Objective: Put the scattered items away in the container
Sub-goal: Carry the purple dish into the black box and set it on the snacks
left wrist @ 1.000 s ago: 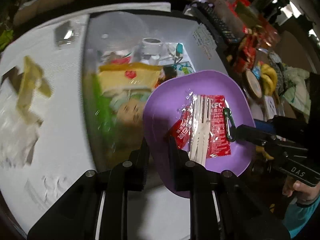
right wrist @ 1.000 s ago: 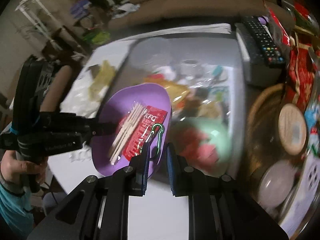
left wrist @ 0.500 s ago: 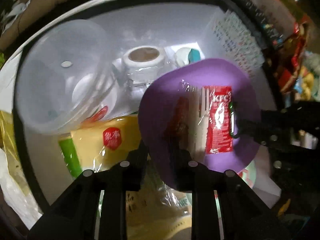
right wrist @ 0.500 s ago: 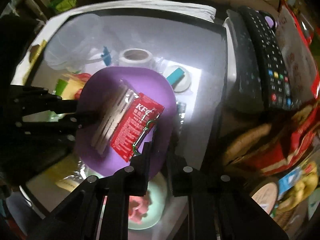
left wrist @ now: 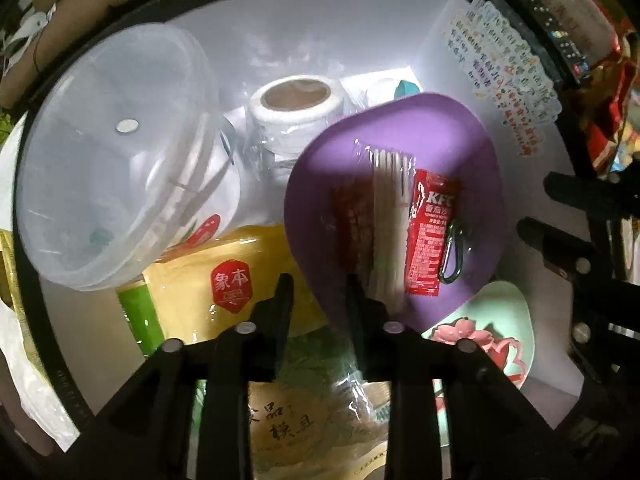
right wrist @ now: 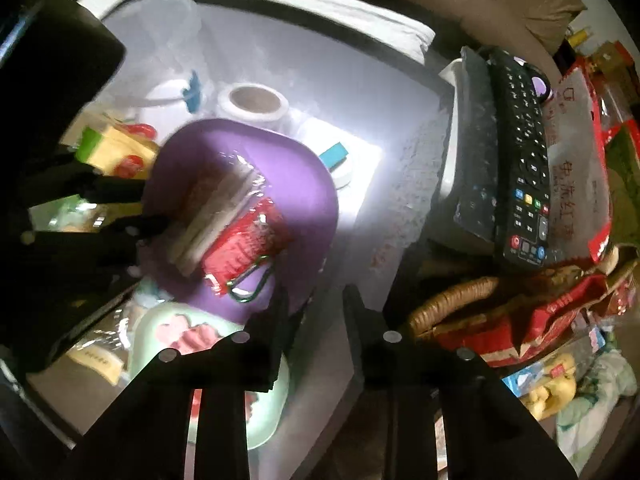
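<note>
In the left wrist view, the left gripper has its two fingers pinched on the near rim of a purple plate, which sits tilted just ahead of the tips, inside the white storage bin. On the plate lie a bundle of wrapped wooden forks, a red ketchup packet to its right, and a green carabiner further right near the plate's edge. Ahead and left of the gripper is a clear plastic tub; straight ahead beyond the plate stands a roll of tape. A yellow packet lies just left of the fingers, and a pale green dish with pink flowers sits to the lower right. In the right wrist view, the right gripper has its fingers spread apart, the left tip touching or just beside the plate's near edge; contact is unclear. The carabiner lies just ahead-left of it. A remote control lies off to the right, with a wicker basket nearer.
</note>
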Motion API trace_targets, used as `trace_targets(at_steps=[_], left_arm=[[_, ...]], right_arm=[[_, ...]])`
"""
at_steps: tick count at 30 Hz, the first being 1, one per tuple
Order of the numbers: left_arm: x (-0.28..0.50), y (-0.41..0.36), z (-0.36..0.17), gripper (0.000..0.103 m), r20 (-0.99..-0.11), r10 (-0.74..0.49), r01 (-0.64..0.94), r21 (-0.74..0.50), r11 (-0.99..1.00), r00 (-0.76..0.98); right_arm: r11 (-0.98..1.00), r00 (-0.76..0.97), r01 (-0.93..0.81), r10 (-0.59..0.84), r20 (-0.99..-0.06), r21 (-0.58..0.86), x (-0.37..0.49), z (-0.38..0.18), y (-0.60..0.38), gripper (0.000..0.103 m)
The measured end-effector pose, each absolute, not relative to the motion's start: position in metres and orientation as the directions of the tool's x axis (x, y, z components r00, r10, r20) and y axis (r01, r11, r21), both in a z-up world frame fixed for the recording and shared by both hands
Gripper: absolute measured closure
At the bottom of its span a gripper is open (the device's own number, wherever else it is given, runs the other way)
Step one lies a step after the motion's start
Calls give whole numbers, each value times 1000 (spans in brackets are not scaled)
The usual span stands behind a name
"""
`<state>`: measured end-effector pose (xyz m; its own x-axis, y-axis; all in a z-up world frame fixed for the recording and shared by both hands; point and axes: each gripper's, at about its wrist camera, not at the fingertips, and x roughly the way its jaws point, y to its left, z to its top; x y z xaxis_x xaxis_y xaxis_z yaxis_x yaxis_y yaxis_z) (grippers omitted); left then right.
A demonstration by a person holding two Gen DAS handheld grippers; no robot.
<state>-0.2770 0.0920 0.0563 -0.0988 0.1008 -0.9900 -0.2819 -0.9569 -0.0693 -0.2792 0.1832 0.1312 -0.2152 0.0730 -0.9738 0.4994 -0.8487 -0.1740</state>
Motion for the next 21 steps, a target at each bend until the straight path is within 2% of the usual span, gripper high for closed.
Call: trace_targets(at_steps=[2,4,7,9,11,15,16,17,19,21], left_arm=[[-273,89,61,57,-987,117,-267,-84,-960,-113],[-269,85,64,55,-982,134,-251,-98,-963,-133],[-268,87,63,55,-973,182,-237,-146,-961,-140],[-269,96,56,57,-977,166,-237,-131,-963,-137],[-267,110,53,67,-978,149,-251,-109,-962,-148],[-262,138,52,67,-976,164,-294,-116,-949,-143],[-261,143,53,64,-977,156,-302,-106,-947,-148],[-260,146,53,66,-979,134,-296,-83,-952,-156],[-257,143,53,62,-981,136,-261,-96,-961,-140],[-251,135,59,50,-979,151,-237,-116,-965,-138]], right_arm=[[-860,-234,486,45,-971,-157,-274,141,188,73],[-865,-260,480,20,-965,-147,-268,154,191,70],[-876,-283,468,-24,-959,-116,-257,172,194,70],[-880,-300,464,-43,-953,-106,-248,185,199,70],[-883,-310,459,-59,-949,-95,-250,201,197,70],[-891,-316,450,-90,-945,-65,-241,212,205,70],[-893,-316,445,-90,-944,-64,-240,212,207,70],[-895,-316,442,-87,-945,-65,-239,212,208,70],[-896,-311,439,-85,-947,-63,-236,210,210,70],[-898,-314,436,-94,-945,-55,-230,210,210,70]])
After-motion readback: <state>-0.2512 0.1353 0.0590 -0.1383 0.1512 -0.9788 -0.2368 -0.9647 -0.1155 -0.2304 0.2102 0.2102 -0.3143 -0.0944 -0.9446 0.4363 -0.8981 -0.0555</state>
